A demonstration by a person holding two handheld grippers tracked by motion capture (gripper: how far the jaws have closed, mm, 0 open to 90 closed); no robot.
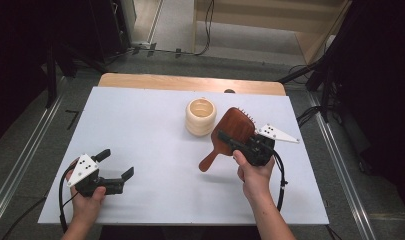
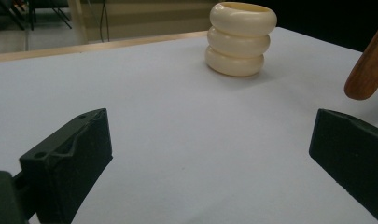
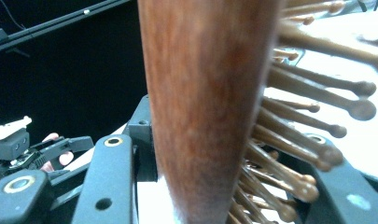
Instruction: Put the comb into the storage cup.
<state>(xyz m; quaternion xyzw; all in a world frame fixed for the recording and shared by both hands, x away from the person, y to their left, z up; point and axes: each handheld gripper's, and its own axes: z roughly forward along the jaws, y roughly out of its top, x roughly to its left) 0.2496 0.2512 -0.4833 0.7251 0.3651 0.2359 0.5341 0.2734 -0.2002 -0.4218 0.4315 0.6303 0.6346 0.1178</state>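
From the high view, the right gripper holds a brown wooden hairbrush by its wide head, lifted over the table, with the handle pointing down and to the left. The brush is just beside a cream cup made of three fat rings. It looks like the brush should go into that cup, so the good way is to tip the handle down, line it up over the cup's mouth and lower it slowly so the cup does not fall over. The left gripper rests low near the front left of the table, with its jaws wide apart and nothing in them. In the left gripper view, the cup stands upright far ahead, and the round end of the brush handle hangs at the right edge. In the right gripper view, the brush is very close, squeezed between the jaws, with its knobby pins sticking out to the right. The table has a smooth pale sheet over wood. Around it are grey floor, cables and dark stands.
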